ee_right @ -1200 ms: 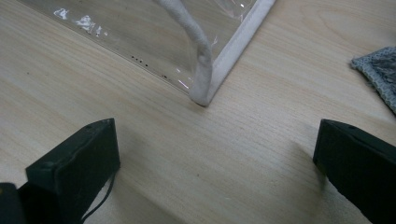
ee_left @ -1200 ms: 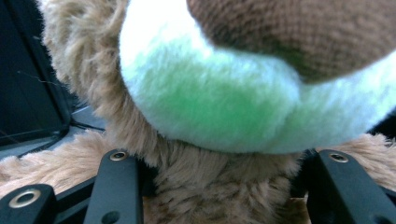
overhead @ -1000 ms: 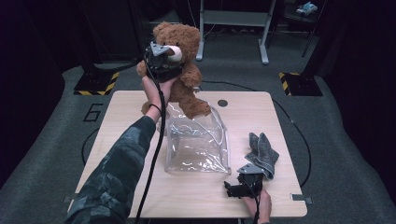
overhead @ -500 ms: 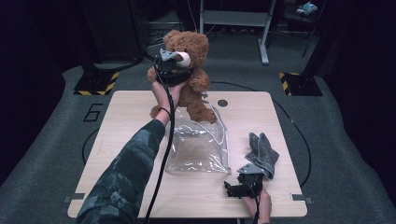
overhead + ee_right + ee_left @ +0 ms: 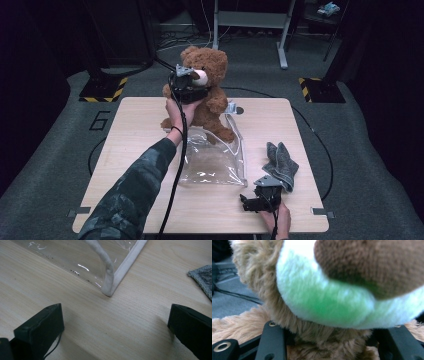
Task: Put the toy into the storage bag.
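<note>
The left gripper (image 5: 192, 89) clamps the teddy bear (image 5: 210, 95), feet at the clear bag's (image 5: 215, 160) mouth near the surface's far edge; bagging remains. The right gripper (image 5: 248, 202) rests open, empty.

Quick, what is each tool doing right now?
Left tool: closed on the teddy bear, at its neck.
Right tool: open, holding nothing, low over the table near the clear bag.

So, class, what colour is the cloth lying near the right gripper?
The cloth is grey, clearest in the high view.
</note>
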A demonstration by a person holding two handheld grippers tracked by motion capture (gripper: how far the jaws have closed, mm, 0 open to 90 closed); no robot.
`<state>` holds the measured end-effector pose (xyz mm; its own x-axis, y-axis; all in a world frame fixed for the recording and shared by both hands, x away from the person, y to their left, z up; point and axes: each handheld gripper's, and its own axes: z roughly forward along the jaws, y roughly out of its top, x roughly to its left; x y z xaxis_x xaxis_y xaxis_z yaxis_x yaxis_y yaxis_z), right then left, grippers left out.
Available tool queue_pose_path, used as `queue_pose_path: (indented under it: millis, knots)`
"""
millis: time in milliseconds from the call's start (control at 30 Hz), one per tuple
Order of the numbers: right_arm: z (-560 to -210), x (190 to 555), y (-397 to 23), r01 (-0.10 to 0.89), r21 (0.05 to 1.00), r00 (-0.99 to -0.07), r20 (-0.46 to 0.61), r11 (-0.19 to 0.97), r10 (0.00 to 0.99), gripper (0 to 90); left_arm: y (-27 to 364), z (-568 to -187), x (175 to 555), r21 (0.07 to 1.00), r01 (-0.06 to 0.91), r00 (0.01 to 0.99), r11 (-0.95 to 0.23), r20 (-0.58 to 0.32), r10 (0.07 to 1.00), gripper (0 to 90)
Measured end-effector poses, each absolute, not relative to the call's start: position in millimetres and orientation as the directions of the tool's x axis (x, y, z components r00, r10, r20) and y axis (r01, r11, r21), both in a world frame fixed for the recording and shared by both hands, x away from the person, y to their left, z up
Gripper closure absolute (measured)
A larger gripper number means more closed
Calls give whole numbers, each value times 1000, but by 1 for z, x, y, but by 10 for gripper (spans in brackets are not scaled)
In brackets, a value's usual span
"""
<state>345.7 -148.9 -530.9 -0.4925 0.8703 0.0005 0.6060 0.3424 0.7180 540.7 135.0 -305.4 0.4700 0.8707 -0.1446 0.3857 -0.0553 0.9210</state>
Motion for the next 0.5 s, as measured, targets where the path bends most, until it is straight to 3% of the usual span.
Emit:
queue_pose_path:
  millis: [200, 500]
  knots:
    - [-531, 346, -149, 608, 715, -495, 0, 346, 869, 0, 139, -308, 536, 900, 434, 457, -43, -179, 872, 451]
    - [-531, 346, -149, 607, 715, -494, 0, 346, 869, 0, 137, -320, 517, 875, 474, 463, -99, -152, 873, 446]
